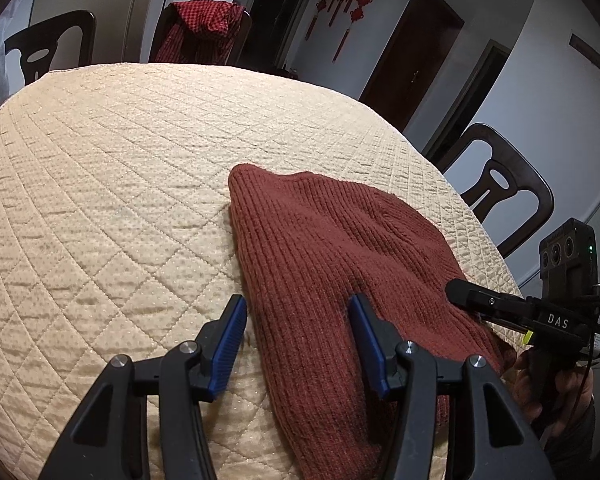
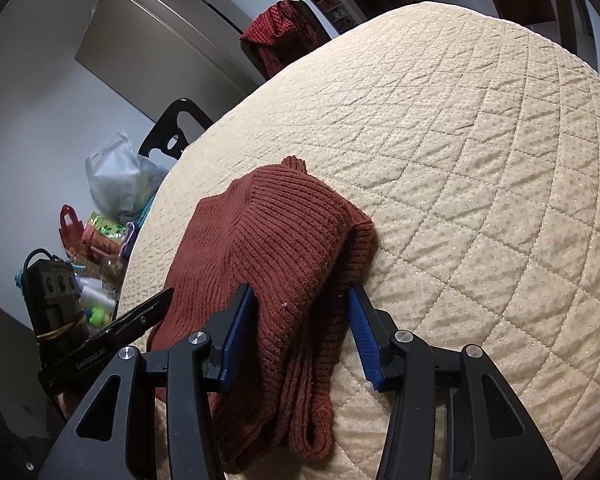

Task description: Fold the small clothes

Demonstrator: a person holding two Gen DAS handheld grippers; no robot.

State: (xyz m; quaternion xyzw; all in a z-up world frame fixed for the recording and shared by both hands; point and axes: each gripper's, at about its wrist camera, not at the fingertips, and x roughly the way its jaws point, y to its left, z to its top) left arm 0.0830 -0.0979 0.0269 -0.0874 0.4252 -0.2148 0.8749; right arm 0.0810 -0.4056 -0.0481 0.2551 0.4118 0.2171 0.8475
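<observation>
Rust-red ribbed sweater [image 2: 284, 248] lengthwise away from both spread claws [image 1: 298, 340] [image 2: 300, 332] (nothing pinched).

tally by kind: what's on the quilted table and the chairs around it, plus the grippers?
Knit garments, rust-red sweater on the quilted table cover: 1
Checked red cloth draped on the far chair: 1
Dark wooden chairs: 3 (left, far, right)
Grippers: 2 (left gripper, right gripper)
Total: 7
</observation>
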